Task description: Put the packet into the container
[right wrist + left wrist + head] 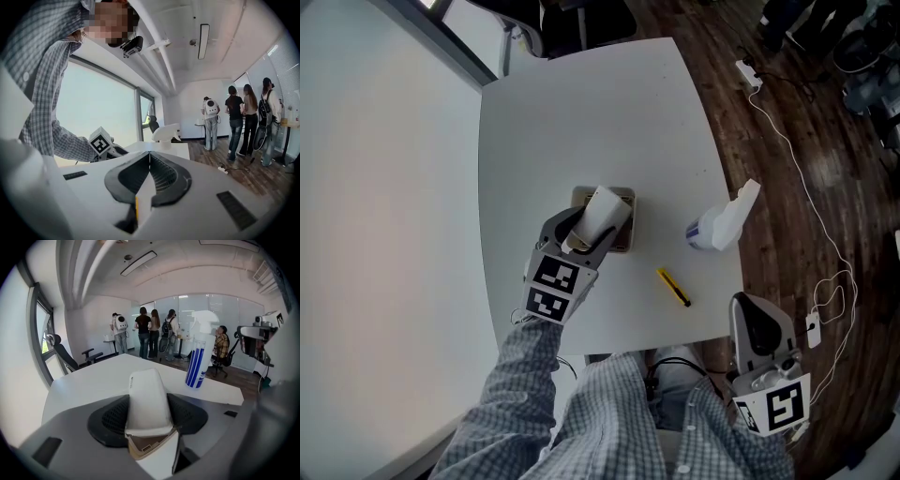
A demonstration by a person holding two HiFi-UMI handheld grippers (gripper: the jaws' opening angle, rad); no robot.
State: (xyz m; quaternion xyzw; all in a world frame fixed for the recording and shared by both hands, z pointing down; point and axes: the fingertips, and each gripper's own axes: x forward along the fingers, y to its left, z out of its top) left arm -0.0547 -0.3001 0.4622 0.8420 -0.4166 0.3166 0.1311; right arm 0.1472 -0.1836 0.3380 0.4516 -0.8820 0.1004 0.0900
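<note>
- left gripper clamped on white packet, which tilts
- packet's low end right over the tan container on the white table
- right gripper jaws together, empty, at the table's near edge
- spray bottle and yellow cutter beside the container

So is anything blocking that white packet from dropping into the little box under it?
Nothing visible is. The packet, pinched between the fingers of the left gripper, hangs tilted right above the open container. The spray bottle and the yellow tool sit off to one side, clear of it.
</note>
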